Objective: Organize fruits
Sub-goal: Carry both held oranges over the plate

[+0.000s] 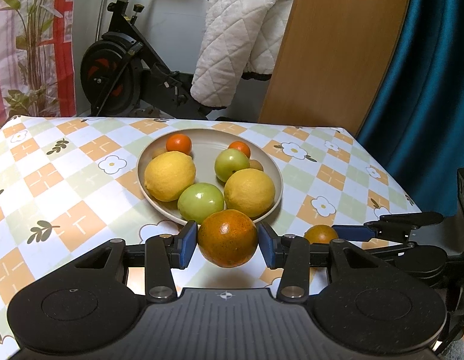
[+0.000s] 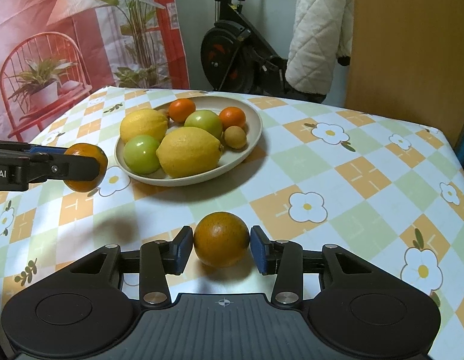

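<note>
A speckled orange (image 1: 228,238) hangs above the tablecloth, just in front of the beige plate (image 1: 278,180), with my left gripper (image 1: 228,241) shut on it. A second orange (image 2: 221,240) rests on the cloth between the blue pads (image 2: 184,249) of my right gripper (image 2: 221,247). Those pads stand right beside its sides without squeezing it. The plate (image 2: 255,126) holds two lemons (image 2: 188,151), two green fruits (image 2: 142,153), two small mandarins (image 2: 181,109) and small brown fruits (image 2: 235,137). The right wrist view shows the left gripper's finger (image 2: 67,166) and its orange (image 2: 92,153) from the side.
The table (image 1: 67,180) carries a checked flower-print cloth and ends at the back and right. Behind it stand an exercise bike (image 1: 118,72) draped with a white quilted jacket (image 1: 240,42), a wooden panel (image 1: 336,45) and a teal curtain (image 1: 426,90).
</note>
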